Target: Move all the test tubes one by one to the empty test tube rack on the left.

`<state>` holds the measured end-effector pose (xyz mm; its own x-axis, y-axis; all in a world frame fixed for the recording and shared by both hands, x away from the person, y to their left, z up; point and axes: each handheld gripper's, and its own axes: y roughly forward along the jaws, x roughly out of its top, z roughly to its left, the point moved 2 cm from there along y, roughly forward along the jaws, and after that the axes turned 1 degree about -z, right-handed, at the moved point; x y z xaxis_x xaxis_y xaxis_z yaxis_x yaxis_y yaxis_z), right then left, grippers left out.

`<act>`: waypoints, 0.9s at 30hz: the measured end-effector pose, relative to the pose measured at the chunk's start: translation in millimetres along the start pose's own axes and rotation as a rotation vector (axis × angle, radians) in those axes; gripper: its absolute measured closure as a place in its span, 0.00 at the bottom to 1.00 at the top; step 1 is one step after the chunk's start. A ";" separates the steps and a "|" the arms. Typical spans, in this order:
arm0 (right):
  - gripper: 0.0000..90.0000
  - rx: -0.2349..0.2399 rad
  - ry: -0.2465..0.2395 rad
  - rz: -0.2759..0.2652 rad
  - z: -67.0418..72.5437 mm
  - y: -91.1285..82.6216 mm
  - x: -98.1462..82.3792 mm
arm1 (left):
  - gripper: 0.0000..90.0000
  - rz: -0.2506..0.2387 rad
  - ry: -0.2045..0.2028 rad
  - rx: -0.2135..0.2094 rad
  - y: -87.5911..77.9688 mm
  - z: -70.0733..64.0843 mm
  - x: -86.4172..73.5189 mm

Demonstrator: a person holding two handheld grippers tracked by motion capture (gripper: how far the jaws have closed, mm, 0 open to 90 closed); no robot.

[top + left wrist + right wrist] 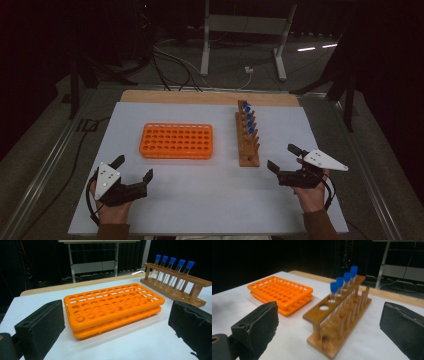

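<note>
While both grippers rest low at the near edge of the table (210,200), nothing is held: the left gripper (134,168) stands with jaws wide, nothing between them, and the right gripper (283,157) is equally wide and empty. Each is aimed at its own target, which suggests a start pose before a transfer. The left gripper view looks straight at the orange rack (112,307), lying flat at the table's middle-left; the right gripper view faces the near end of the wooden rack (337,322), which stands right of centre, running away from the person. Tubes (337,302) sit upright in the wooden rack, caps up, so they can be pinched near the top and lifted straight out; judged, the right gripper is nearer for that. Count: one orange rack, all holes seen empty; one wooden rack; five blue-capped tubes (172,272), filling the far holes; one near hole (324,307) open. Two grippers, each in a hand. Hole count of the orange rack: too many and too small to tally reliably.
</note>
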<state>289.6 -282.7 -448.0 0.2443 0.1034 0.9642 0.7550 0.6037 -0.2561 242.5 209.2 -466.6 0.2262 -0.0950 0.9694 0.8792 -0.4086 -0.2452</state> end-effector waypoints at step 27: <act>0.17 0.005 -0.017 0.093 -9.7 92.0 33.4 | 0.02 0.033 0.006 -0.009 7.7 -5.3 -7.8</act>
<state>373.1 -231.3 -440.0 0.3028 0.1722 0.9374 0.7265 0.5949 -0.3439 245.3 202.0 -476.0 0.2524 -0.1142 0.9608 0.8672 -0.4137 -0.2770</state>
